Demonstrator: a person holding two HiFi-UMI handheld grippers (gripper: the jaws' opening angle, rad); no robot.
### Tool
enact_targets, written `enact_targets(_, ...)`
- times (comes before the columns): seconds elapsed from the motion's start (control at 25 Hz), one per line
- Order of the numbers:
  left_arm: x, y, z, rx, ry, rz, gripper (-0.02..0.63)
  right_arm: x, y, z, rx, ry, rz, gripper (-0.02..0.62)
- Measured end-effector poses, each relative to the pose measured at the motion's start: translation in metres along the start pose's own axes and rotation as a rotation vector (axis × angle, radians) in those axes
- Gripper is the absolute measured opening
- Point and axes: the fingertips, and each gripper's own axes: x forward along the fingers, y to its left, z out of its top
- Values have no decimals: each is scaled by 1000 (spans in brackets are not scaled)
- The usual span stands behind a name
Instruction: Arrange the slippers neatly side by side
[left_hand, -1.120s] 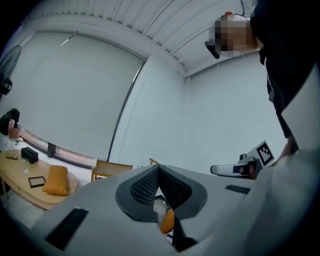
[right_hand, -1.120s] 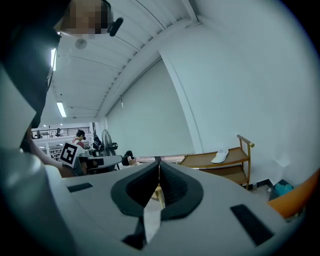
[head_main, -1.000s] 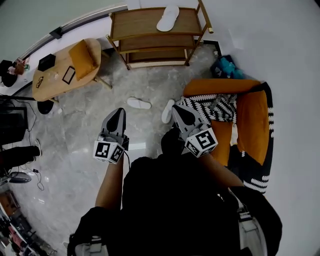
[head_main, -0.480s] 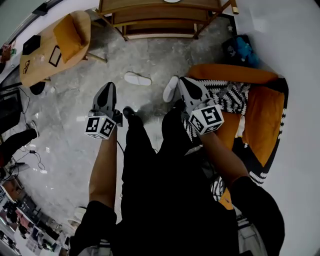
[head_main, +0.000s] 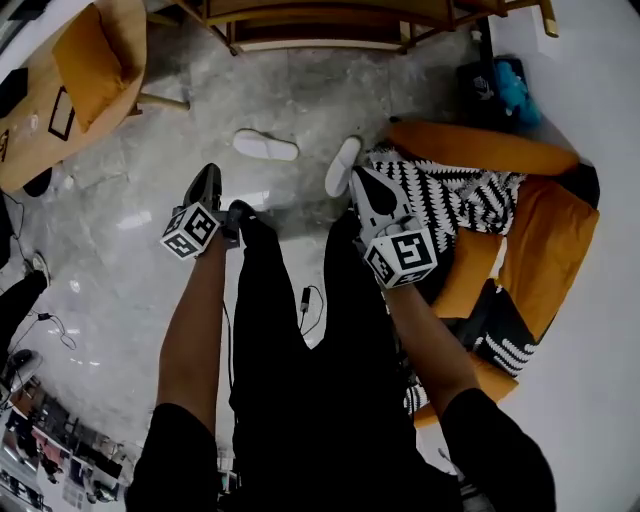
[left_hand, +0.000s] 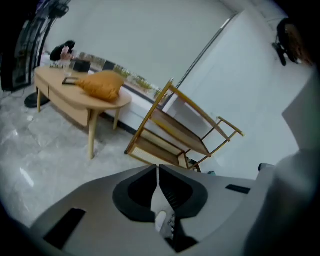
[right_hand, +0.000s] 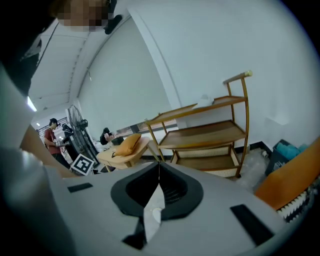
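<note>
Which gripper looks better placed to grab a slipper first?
Probably right: the right gripper sits just beside the right slipper; the left gripper is farther from the left slipper. Both are shut, empty.

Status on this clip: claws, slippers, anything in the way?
Left claw shut, empty; right claw shut, empty. Left slipper and right slipper on floor, apart, angled, unpaired. Orange chair close beside right slipper.

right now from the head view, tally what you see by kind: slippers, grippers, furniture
white slippers: 2
grippers, left gripper and right gripper: 2
wooden shelf rack: 1
wooden table: 1
orange armchair: 1
total: 7
</note>
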Motion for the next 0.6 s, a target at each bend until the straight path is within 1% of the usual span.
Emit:
enact_targets(0.08,30,21,-23,-75,48,-1,21,20,-15,-25,15,31,-6,32)
enact_targets(0.12,44,31,-35,-102,68,8,36,29,-23,-37,24,46,-11,32)
enact_targets(0.16,57,42,-48,-121,89,24,70,38,-33,-50,34,61,-17,32)
enact_targets(0.32,110,70,-97,-187,144,52,98,77,-67,-85,47,100,-28,32)
enact_targets(0.4,128,87,-123,-216,183,82,124,96,-75,-101,33,120,-12,32)
enact_targets(0.52,148,116,-166,-268,262,131,164,122,-83,-129,7,152,16,32)
enact_targets(0.6,158,136,-189,-303,301,176,173,139,-87,-149,7,170,33,32)
